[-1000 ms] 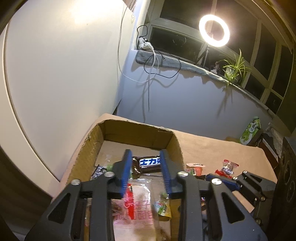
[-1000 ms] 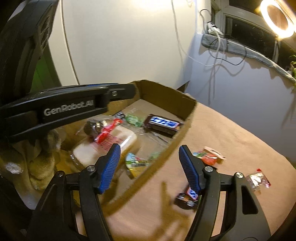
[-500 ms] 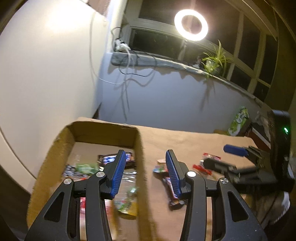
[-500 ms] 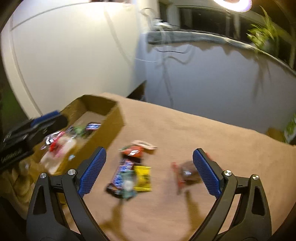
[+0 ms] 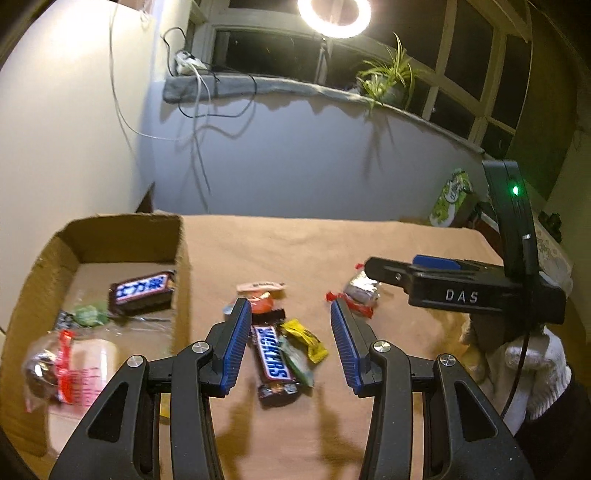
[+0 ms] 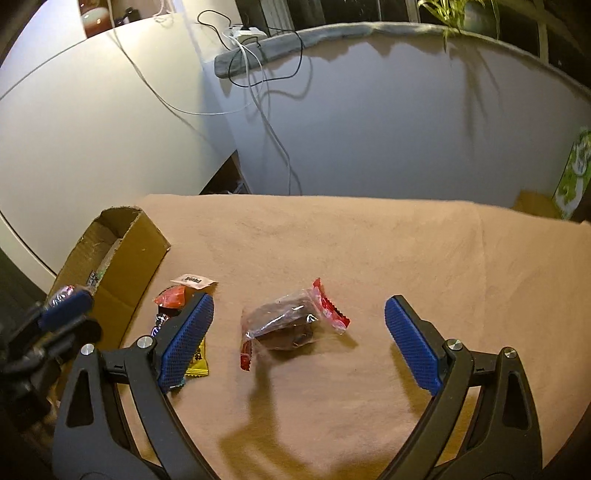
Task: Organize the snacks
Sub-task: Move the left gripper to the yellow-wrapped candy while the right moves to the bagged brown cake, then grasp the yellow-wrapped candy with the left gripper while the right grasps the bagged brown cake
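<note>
My left gripper (image 5: 290, 332) is open and empty, hovering over a Snickers bar (image 5: 272, 360) that lies beside a yellow candy (image 5: 306, 339) and an orange-red packet (image 5: 260, 301) on the tan cloth. The cardboard box (image 5: 183, 254) at the left holds a dark chocolate bar (image 5: 142, 293), a green candy (image 5: 88, 314) and a clear bagged pastry (image 5: 79, 363). My right gripper (image 6: 299, 334) is open wide and empty, just above a clear red-ended packet of brown cake (image 6: 291, 323). That packet also shows in the left wrist view (image 5: 360, 291), under the right gripper.
The cloth-covered table (image 6: 369, 251) stops at a pale wall. A green snack bag (image 5: 450, 199) stands at the far right corner. A sill with cables, a plant (image 5: 388, 79) and a ring light (image 5: 334, 16) lies behind. The box shows at the left (image 6: 122, 266).
Both grippers swung right, away from the box, to the loose snacks on the cloth. The left one opened wider over the Snickers bar. The right one centred on the cake packet.
</note>
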Available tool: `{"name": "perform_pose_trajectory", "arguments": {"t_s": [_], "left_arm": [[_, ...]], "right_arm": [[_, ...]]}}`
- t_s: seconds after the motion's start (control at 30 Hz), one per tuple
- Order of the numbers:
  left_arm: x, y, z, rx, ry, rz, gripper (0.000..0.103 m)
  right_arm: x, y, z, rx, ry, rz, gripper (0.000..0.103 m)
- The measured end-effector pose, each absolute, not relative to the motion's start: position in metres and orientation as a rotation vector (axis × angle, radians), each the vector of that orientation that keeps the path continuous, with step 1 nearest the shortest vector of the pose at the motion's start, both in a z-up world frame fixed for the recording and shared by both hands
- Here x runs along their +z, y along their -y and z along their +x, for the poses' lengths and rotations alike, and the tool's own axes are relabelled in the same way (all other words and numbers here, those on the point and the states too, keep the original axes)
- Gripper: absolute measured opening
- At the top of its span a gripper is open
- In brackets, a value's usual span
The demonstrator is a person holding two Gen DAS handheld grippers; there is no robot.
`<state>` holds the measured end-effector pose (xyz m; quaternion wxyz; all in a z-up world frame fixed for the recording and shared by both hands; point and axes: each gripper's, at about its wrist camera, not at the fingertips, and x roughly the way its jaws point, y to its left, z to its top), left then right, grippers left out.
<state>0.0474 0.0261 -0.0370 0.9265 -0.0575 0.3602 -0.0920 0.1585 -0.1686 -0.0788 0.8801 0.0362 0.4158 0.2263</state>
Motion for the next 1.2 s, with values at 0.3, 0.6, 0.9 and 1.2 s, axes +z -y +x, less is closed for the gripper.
{"name": "perform_pose_trajectory", "arguments": {"t_s": [0.3, 0.6, 0.9, 1.2], "left_arm": [[-0.057, 0.004, 0.054, -0.231, -0.812, -0.043, 0.034], [-0.076, 0.008, 0.066, -0.203, -0.868, -0.001, 0.034], [-0.089, 0.016, 0.07, -0.216, -0.883, 0.022, 0.034], [-0.097, 0.013, 0.071, -0.215, -0.901, 0.019, 0.019]], "right_arm": [[-0.096, 0.166, 0.165, 0.504, -0.934, 0.124, 0.091], [-0.105, 0.153, 0.168, 0.518, -0.96, 0.114, 0.082], [-0.111, 0.147, 0.173, 0.49, -0.97, 0.076, 0.078], [-0.118, 0.145, 0.172, 0.533, -0.992, 0.066, 0.07]]}}
